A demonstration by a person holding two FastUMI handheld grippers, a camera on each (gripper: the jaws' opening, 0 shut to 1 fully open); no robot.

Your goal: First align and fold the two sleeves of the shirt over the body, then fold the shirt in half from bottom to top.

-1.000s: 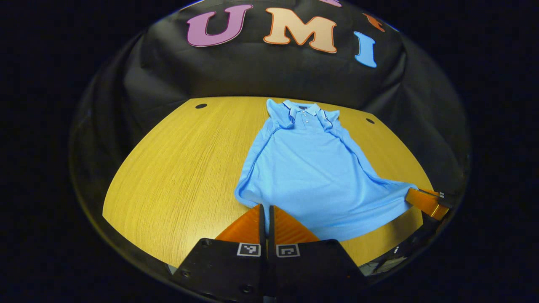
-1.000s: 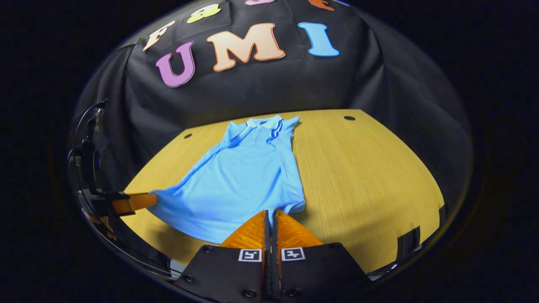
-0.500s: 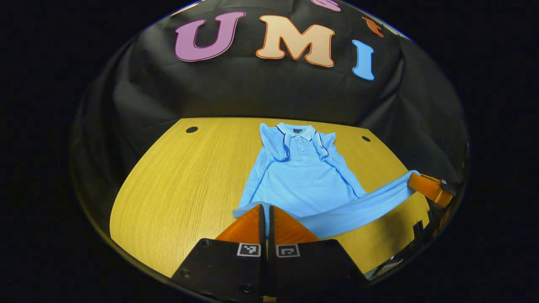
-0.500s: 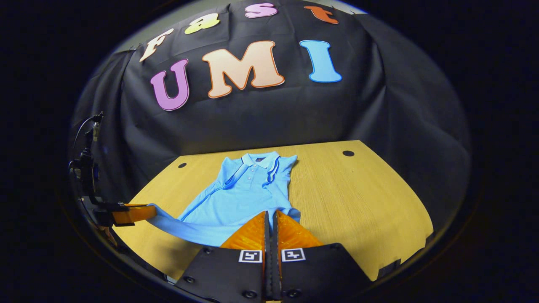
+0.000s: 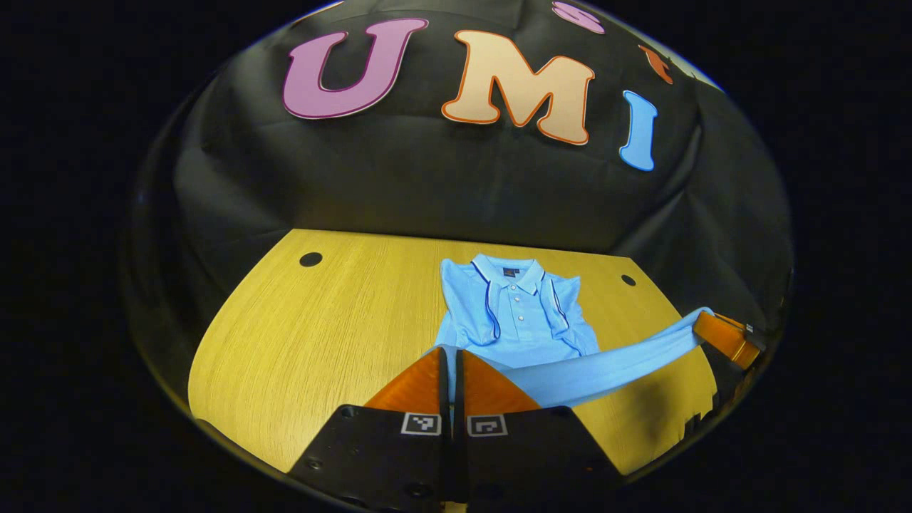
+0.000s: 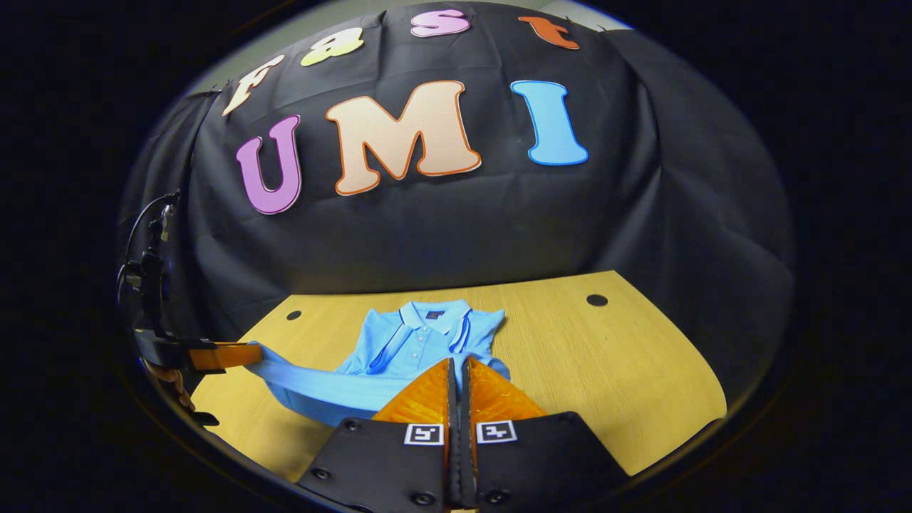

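We see the light blue polo shirt [image 5: 516, 313] at centre frame on the wooden table [image 5: 320, 328], sleeves folded in, collar toward the black wall. Its hem hangs lifted in a taut band. We pinch one hem corner with the left gripper [image 5: 449, 367], the other with the right gripper [image 6: 458, 374].

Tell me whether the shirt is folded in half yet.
Not yet, mid-fold. The shirt has its sleeves folded in, and its hem is held off the table between the left gripper and right gripper.
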